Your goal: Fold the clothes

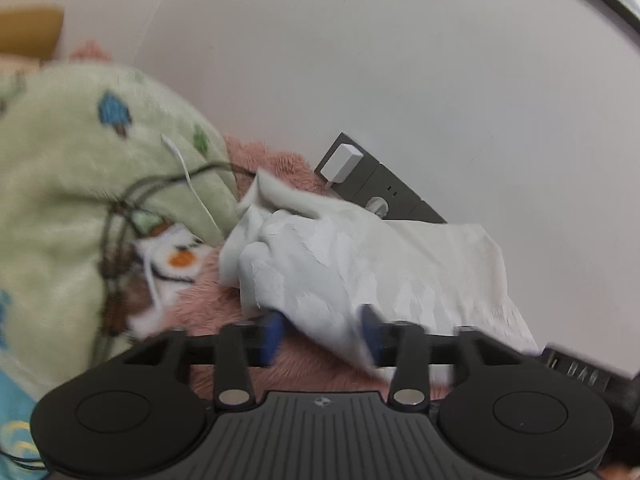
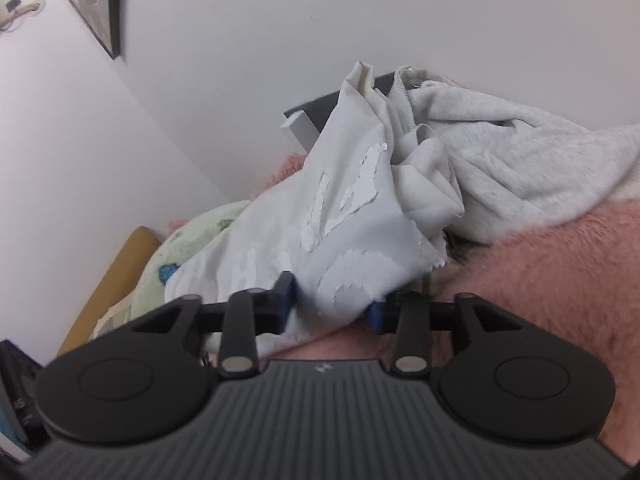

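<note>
Two garments [image 2: 340, 200] [image 2: 520, 152], two grippers [image 1: 322, 330] [image 2: 332, 300]

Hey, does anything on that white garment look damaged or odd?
Yes. The white garment has a cracked, flaking white print across its front and a frayed, ragged edge beside the grey sweatshirt, so it looks worn.

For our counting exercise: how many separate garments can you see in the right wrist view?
2: a white garment with a cracked print lying between the right gripper fingers, and a grey sweatshirt heaped behind it. More may be hidden.
</note>
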